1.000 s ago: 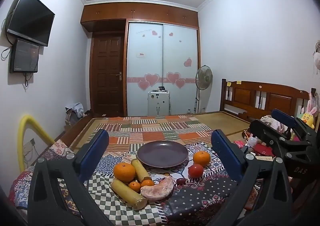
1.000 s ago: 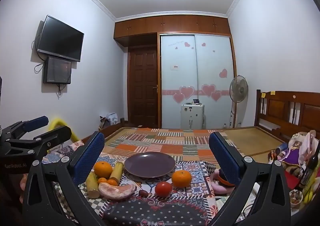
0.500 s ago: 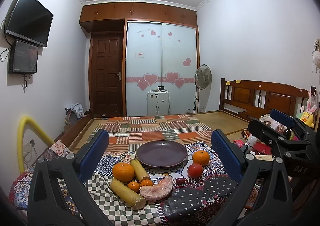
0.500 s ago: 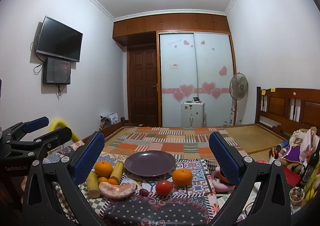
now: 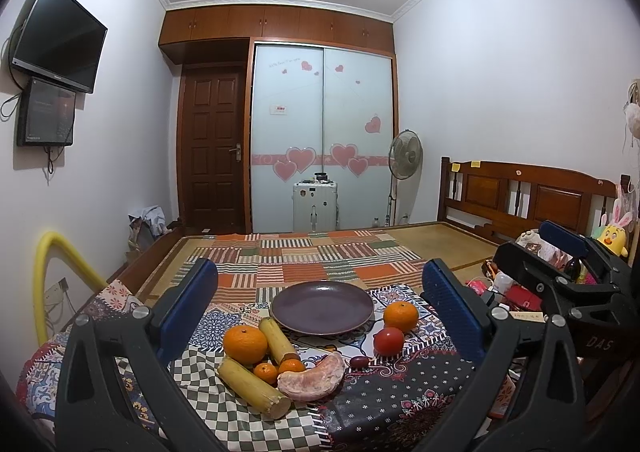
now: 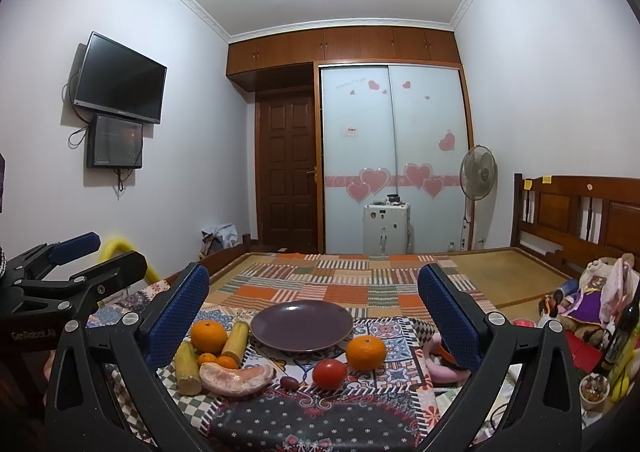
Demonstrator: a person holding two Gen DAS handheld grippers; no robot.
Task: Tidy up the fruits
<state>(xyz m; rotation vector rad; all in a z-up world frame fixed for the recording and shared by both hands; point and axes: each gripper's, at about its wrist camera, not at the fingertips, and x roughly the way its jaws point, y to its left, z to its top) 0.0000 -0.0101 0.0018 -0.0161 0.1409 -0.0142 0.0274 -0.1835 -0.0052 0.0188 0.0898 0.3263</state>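
An empty purple plate [image 5: 322, 306] [image 6: 302, 325] sits on a patterned cloth. Left of it lie a large orange [image 5: 245, 344], two sugarcane pieces [image 5: 253, 386], two small tangerines [image 5: 266, 372] and a peeled pomelo segment [image 5: 312, 377]. Right of it lie an orange [image 5: 401, 316], a red tomato [image 5: 388, 341] and a dark grape [image 5: 359, 361]. My left gripper [image 5: 320, 316] is open and empty, held back from the fruit. My right gripper [image 6: 314, 316] is open and empty too. Each gripper shows at the edge of the other's view.
The cloth-covered table [image 5: 384, 404] stands before a bed with a patchwork cover [image 5: 320, 256] and wooden headboard [image 5: 524, 200]. Toys and clutter [image 6: 592, 292] lie at the right. A yellow tube [image 5: 52, 268] arches at the left.
Both views have shifted only slightly. No fruit has moved and both grippers stay open.
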